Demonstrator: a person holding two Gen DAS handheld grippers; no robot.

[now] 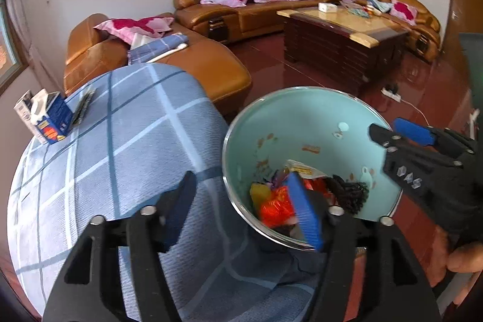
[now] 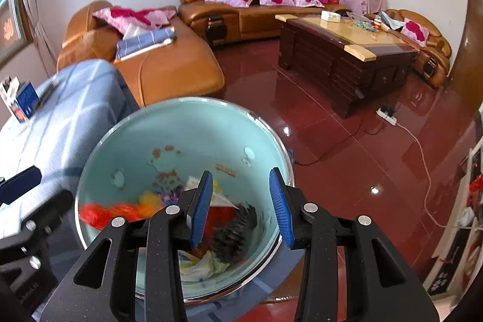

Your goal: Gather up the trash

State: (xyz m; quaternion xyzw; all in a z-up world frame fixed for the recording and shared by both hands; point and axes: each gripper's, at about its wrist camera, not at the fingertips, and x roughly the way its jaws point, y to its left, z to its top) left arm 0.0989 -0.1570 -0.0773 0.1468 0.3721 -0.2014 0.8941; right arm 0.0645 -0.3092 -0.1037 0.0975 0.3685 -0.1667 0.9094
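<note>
The left wrist view shows most of the table's blue checked cloth (image 1: 120, 141), with a blue tissue box (image 1: 49, 118) on its far corner. It also shows the right gripper (image 1: 392, 135) from the side, up by the bin's rim, and a bit of the person's hand (image 1: 465, 258) under it. The right wrist view shows more of the shiny red floor (image 2: 332, 141), with a white power strip (image 2: 386, 114) and its cord.

The trash bin (image 1: 302, 110) is round, pale green inside, with a silver rim. It stands just beside the table. Down in it lie an orange wrapper (image 1: 276, 207), a yellow bit (image 1: 259, 192), a dark spiky lump (image 2: 235, 228) and white paper (image 2: 199, 264).

The left gripper (image 1: 244, 210) has its jaws wide apart, with nothing in them. In its own view, the right gripper (image 2: 241, 207) hangs over the bin, jaws partly apart and holding nothing.
</note>
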